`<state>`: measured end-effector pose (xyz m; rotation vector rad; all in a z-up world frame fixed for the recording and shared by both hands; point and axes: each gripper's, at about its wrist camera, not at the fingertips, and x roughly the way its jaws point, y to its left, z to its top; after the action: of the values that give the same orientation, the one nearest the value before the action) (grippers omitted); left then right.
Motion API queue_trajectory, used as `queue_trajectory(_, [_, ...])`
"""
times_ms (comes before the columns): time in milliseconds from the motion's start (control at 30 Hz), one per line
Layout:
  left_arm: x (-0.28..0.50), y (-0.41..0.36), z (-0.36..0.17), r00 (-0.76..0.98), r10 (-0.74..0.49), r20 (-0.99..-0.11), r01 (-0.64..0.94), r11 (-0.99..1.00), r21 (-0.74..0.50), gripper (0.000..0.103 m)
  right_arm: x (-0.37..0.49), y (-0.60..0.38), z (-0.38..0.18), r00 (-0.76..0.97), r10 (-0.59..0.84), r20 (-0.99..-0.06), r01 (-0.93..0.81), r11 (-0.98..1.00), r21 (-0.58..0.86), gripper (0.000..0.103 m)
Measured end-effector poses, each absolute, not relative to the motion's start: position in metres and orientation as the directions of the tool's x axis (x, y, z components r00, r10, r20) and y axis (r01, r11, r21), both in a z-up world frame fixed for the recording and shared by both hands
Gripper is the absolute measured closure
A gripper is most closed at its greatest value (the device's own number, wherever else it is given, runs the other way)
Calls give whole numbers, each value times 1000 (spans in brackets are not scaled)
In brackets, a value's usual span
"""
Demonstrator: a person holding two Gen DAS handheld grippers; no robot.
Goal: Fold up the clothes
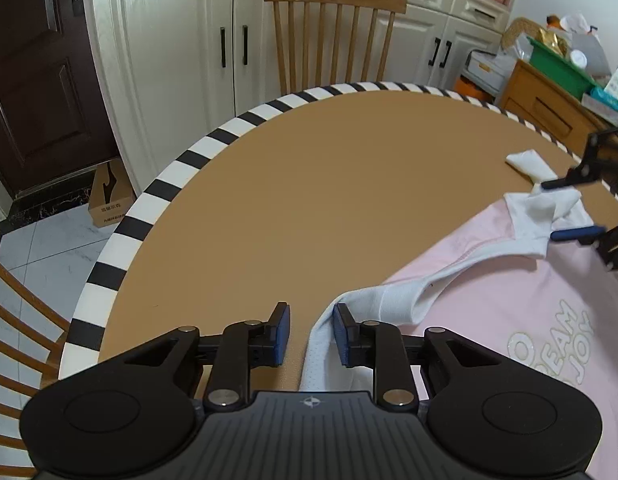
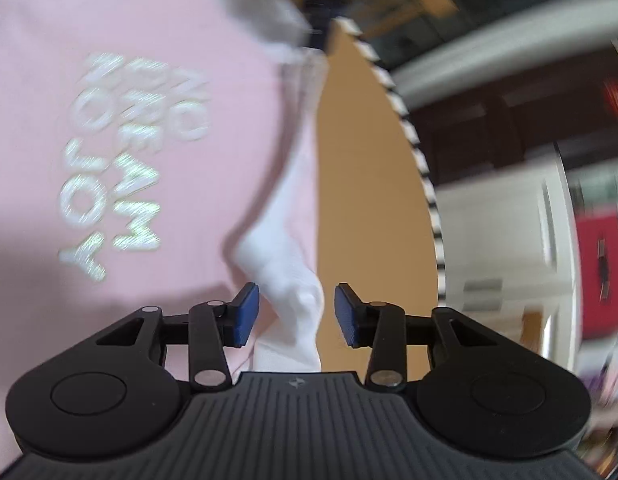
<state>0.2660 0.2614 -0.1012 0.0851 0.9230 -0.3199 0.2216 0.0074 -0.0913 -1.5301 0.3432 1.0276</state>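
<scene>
Lying on the table (image 1: 293, 184), the pink shirt (image 1: 509, 304) runs its white sleeve edge (image 1: 393, 300) from 6 toward 2 o'clock of the left gripper (image 1: 311, 334), both grippers gaping with sleeve cloth between unclosed pads, right gripper (image 2: 297, 314) at the far end.

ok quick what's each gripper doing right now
Left gripper: open, white sleeve lying between its fingers, not clamped.
Right gripper: open, straddling the shirt's other white sleeve, not gripping.

Cream cabinets (image 1: 181, 52) behind a wooden chair (image 1: 333, 36), dark door (image 1: 33, 80) at left, marble-tiled floor (image 1: 49, 248), cardboard box (image 1: 109, 196) beside the striped-edged desk (image 1: 157, 188)
</scene>
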Motion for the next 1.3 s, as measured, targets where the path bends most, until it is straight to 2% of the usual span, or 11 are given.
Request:
queue_trajectory(67, [261,261,-95,585,-262,-767,348,936,-53,62,224,14,-100,579,296,-759,-710,-276,-649,76])
queue_trajectory(100, [259,260,-92,591,-283,-756,371,927,-57,56,226,17,-103,576,279,-768,-722,-267,-638,94])
queue_trajectory(133, [257,259,-89,592,-304,-746,392,918,-63,49,235,22,-101,556,259,-790,-759,-228,-609,103])
queue_trajectory(333, [249,237,-91,548,-393,-738,543,839,-44,43,300,31,-63,500,247,-830,-864,204,-460,103])
queue_trajectory(667, [248,226,-97,386,-522,-761,683,716,-144,38,392,20,-56,325,258,-910,-759,645,-88,103])
queue_trajectory(767, [235,209,-103,418,-466,-780,739,673,-6,38,405,16,-61,290,263,-920,-720,694,-28,102])
queue_trajectory(933, [199,170,-115,569,-363,-738,798,462,388,39,415,15,-66,265,282,-922,-689,724,23,102])
queue_trajectory(1000, [190,160,-119,611,-357,-707,784,398,476,47,415,15,-68,261,277,-925,-689,724,22,102])
queue_trajectory(1067, [199,159,-119,604,-344,-719,780,440,445,81,419,14,-70,255,279,-926,-689,724,28,102])
queue_trajectory(1133, [219,170,-114,599,-321,-734,744,561,362,93,422,12,-71,252,281,-926,-686,727,34,102])
queue_trajectory(1300, [285,232,-104,552,-275,-787,432,902,-12,95,433,11,-75,241,290,-926,-664,745,60,101])
